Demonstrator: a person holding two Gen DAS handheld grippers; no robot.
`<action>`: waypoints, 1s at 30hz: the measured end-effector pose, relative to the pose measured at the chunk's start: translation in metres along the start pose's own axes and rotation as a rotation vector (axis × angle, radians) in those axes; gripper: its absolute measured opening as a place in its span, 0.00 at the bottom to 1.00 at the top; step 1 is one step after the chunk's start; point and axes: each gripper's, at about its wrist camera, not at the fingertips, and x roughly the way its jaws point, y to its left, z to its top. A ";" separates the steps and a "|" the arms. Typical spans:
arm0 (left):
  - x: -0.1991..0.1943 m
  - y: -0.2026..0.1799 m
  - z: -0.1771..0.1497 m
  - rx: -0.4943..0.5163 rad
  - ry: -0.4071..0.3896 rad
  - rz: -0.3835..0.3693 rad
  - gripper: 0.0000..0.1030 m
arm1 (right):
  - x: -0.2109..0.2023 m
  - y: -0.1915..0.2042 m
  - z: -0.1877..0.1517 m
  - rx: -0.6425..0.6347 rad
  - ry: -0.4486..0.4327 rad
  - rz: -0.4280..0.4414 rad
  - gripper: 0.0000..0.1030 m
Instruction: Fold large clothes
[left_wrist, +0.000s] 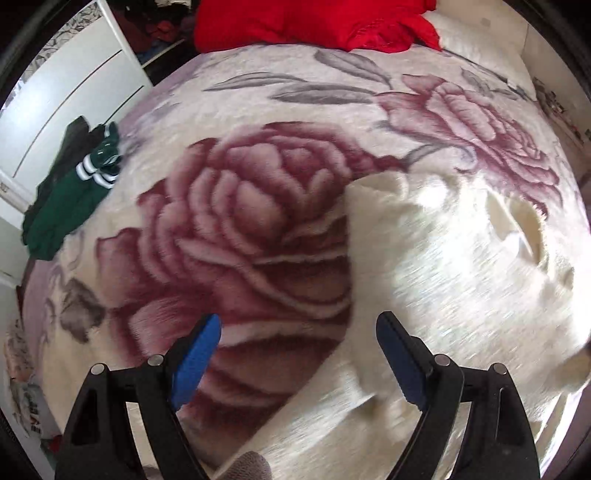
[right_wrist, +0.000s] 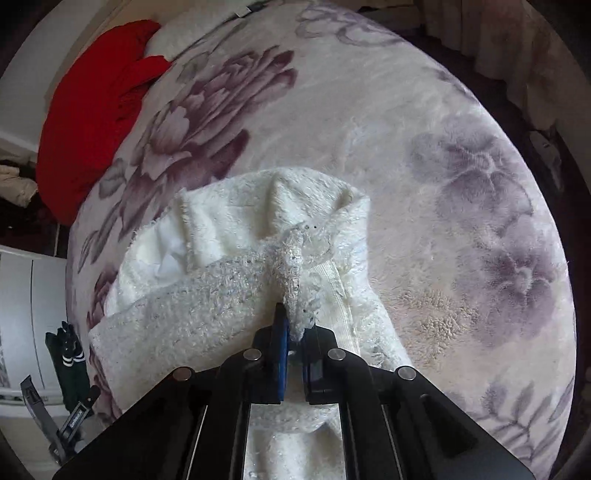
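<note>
Over by the white wardrobe (left_wrist: 70, 92), a green garment (left_wrist: 70, 192) is lying at the left edge of the floral blanket (left_wrist: 258, 229), with a red heap (left_wrist: 314, 22) sitting at the blanket's far end. The left gripper (left_wrist: 299, 354) is hovering above the blanket, its jaws spread wide and holding nothing. The cream fleece garment (right_wrist: 229, 291) is lying bunched on the blanket, right of the big rose, and the right gripper (right_wrist: 293, 347) is pinching a ridge of it between closed jaws.

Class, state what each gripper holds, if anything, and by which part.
The right gripper pinches a bunched ridge of the white fleece garment. The left gripper is open and holds nothing.
</note>
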 end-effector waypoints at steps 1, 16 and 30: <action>0.006 -0.007 0.001 0.021 -0.004 0.003 0.83 | 0.009 -0.009 0.002 0.013 0.044 0.004 0.07; 0.000 -0.032 0.000 0.116 0.025 -0.010 0.83 | -0.028 0.047 -0.018 -0.089 -0.027 0.132 0.55; 0.043 -0.033 -0.014 0.173 0.126 -0.030 1.00 | 0.042 0.053 -0.018 -0.208 0.115 -0.004 0.71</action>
